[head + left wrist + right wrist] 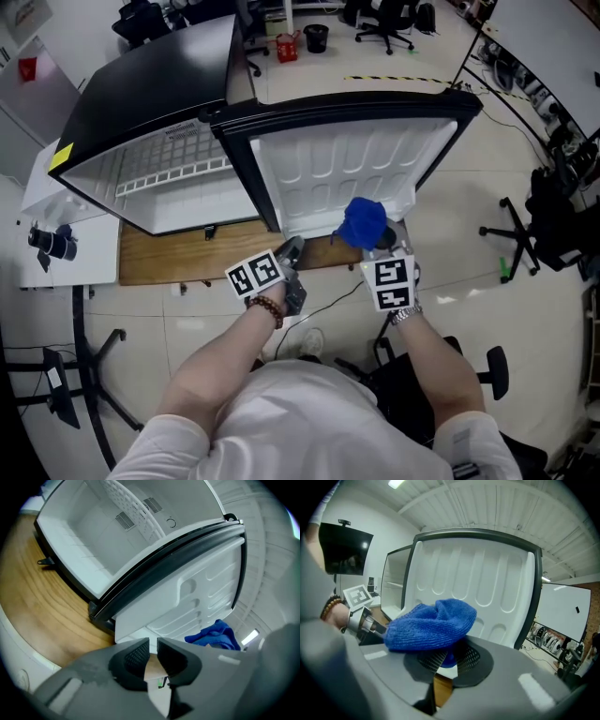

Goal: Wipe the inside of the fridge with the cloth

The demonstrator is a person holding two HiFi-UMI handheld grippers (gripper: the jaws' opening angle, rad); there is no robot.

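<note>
Right fingers: my right gripper is clamped on the bunched blue terry cloth, pinched at its lower fold.
Left fingers: my left gripper has its pads nearly together, only a slit between them and nothing in it.
Cloth's place: at my right fingertips, just before the bottom of the white ribbed door liner.
Cloth's lie: its long axis runs across my jaws, with the bulk spilling to the left.
Where the fridge lies: the small black fridge's white compartment is left of the cloth, past the hinge edge.
Nearer hand: my left is closer to the compartment, but the right holds the cloth.
Next move, I judge: swing right hand leftward into the compartment.
</note>
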